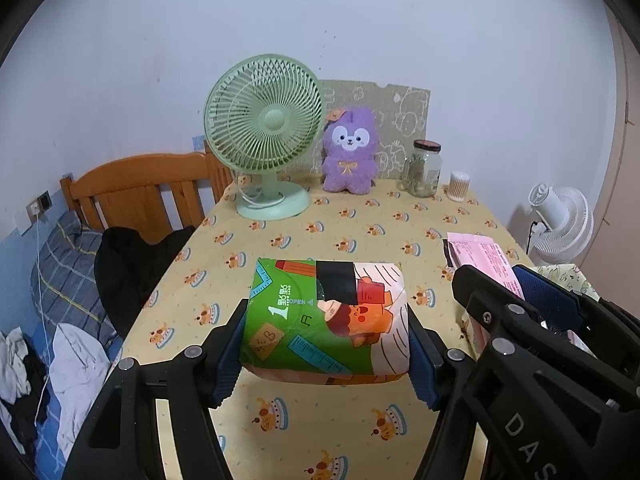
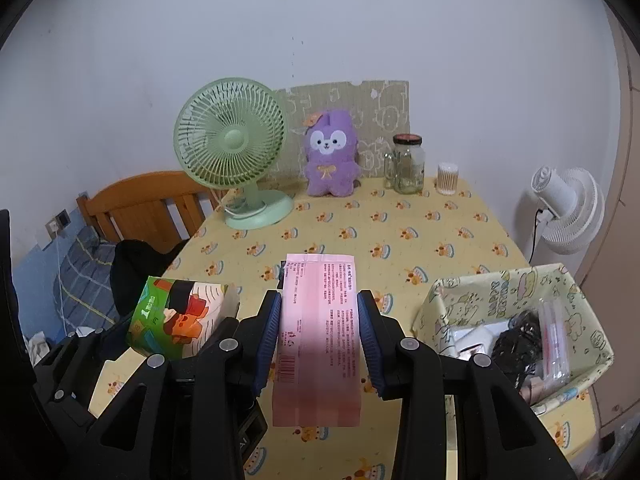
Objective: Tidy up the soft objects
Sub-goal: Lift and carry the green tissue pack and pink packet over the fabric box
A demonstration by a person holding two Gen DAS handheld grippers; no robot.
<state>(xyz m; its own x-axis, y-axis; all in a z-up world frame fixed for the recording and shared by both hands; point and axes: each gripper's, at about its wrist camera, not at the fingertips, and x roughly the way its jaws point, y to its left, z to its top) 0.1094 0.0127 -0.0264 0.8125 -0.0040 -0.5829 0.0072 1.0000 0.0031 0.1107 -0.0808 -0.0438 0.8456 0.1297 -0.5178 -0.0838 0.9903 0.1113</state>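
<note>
My left gripper [image 1: 326, 350] is shut on a soft tissue pack [image 1: 326, 320] printed green with a cartoon, held above the yellow tablecloth [image 1: 320, 424]. Its blue pads press both ends of the pack. My right gripper [image 2: 320, 340] is shut on a pink soft pack [image 2: 318, 320] with printed text, also lifted off the table. In the right wrist view the tissue pack [image 2: 176, 320] and left gripper [image 2: 120, 376] are at the lower left. In the left wrist view the right gripper [image 1: 520, 300] and pink pack [image 1: 484, 256] are at the right.
A green desk fan [image 1: 264, 136], a purple plush toy [image 1: 350, 156], a glass jar [image 1: 424, 168] and a cotton swab pot [image 1: 459, 186] line the table's far edge. A fabric basket [image 2: 472, 292] with several items stands at the right. A bed [image 1: 72, 264] lies left, a white fan [image 2: 568, 208] right.
</note>
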